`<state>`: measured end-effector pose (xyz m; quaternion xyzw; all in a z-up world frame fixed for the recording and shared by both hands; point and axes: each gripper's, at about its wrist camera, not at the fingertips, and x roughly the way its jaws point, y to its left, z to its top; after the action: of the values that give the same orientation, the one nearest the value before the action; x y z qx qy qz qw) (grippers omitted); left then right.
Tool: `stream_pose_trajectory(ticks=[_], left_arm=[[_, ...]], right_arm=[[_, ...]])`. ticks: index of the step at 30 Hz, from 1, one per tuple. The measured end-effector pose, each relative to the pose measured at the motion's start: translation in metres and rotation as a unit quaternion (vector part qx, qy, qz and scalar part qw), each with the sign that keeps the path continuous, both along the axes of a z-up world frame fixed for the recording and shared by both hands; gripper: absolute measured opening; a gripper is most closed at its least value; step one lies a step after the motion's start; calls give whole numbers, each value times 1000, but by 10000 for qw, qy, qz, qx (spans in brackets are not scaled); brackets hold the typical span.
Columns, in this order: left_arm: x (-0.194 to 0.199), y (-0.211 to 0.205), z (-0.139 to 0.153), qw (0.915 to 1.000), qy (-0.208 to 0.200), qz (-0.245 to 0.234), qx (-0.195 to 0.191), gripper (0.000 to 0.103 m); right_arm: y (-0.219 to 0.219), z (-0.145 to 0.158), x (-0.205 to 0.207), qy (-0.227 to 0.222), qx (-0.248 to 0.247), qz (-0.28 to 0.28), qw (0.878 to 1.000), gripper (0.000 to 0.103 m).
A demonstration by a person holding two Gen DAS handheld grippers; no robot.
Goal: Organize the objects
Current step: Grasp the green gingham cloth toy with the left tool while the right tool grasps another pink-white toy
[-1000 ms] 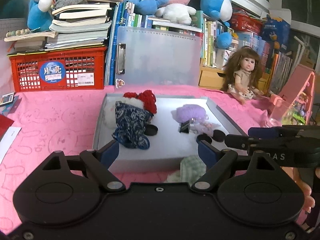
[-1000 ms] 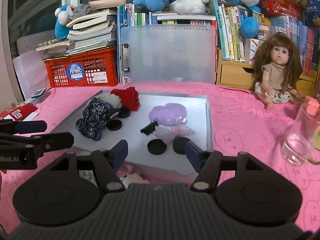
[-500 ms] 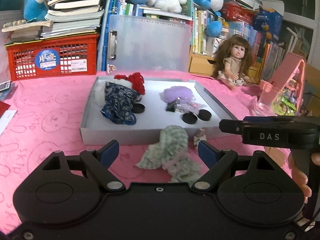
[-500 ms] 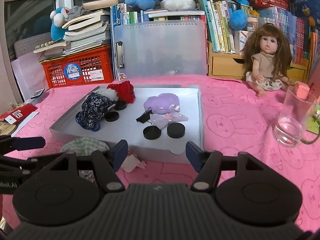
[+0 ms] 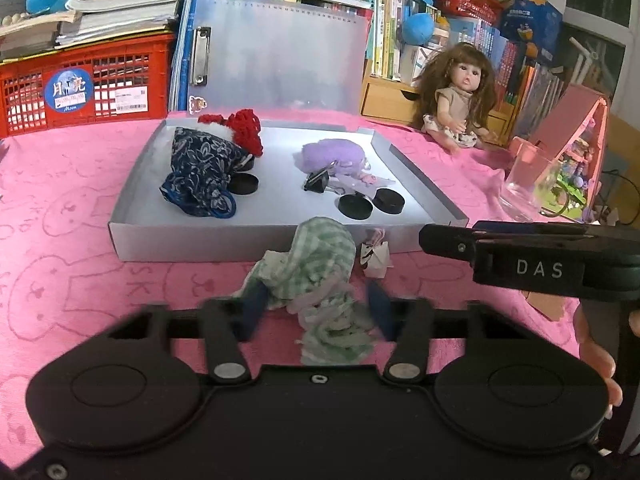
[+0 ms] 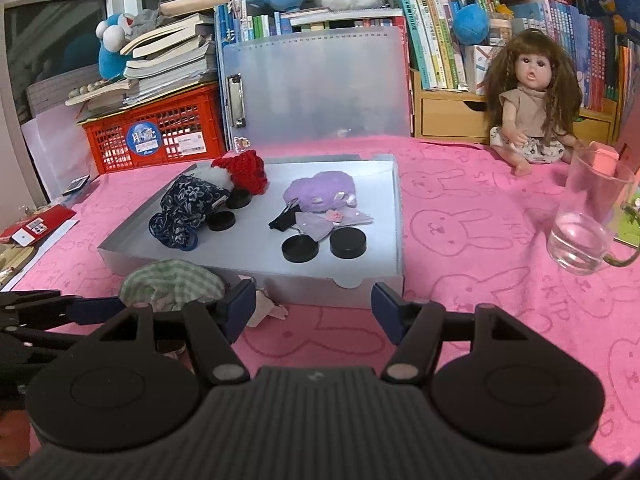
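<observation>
A crumpled green checked cloth [image 5: 320, 264] lies on the pink tablecloth just in front of a shallow silver tray [image 5: 248, 244]. My left gripper [image 5: 316, 308] is closing, its blue pads touching both sides of the cloth's near end. The tray holds a dark blue floral pouch [image 5: 200, 172], a red and white knit piece [image 5: 244, 128], a purple plush [image 5: 332, 156], a black binder clip [image 5: 316, 180] and black round lids [image 5: 354, 206]. My right gripper [image 6: 312, 308] stands open over bare tablecloth before the tray [image 6: 360, 276], with nothing between its fingers. Beside it lie the cloth [image 6: 172, 284] and the left gripper [image 6: 120, 312].
A small folded white paper [image 5: 376, 258] lies by the cloth. A glass mug [image 6: 584, 232] and a doll [image 6: 528, 112] sit to the right. Behind the tray are a translucent clipboard [image 5: 276, 52], a red crate [image 5: 88, 84], books and plush toys.
My left gripper has sunk and come over the green cloth, and its jaws have narrowed from wide open onto it. The right gripper has barely shifted.
</observation>
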<state>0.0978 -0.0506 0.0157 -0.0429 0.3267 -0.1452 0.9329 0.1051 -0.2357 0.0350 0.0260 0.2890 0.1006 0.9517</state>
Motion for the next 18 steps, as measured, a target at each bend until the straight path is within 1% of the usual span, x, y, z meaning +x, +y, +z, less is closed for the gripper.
stream_pose_trajectory(ticks=[1, 7, 12, 18], left_arm=[[0, 0, 0, 10000, -13, -2, -17, 29], [-8, 2, 12, 9991, -393, 70, 153, 28], [-7, 15, 19, 9988, -418, 245, 84, 28], [-6, 25, 18, 9985, -381, 382, 63, 29]], right_arm=[[0, -1, 1, 3, -11, 10, 10000, 76], [2, -5, 3, 60, 16, 102, 9999, 76], [14, -8, 4, 78, -39, 328, 9994, 76], [28, -12, 8, 124, -160, 464, 9987, 76]])
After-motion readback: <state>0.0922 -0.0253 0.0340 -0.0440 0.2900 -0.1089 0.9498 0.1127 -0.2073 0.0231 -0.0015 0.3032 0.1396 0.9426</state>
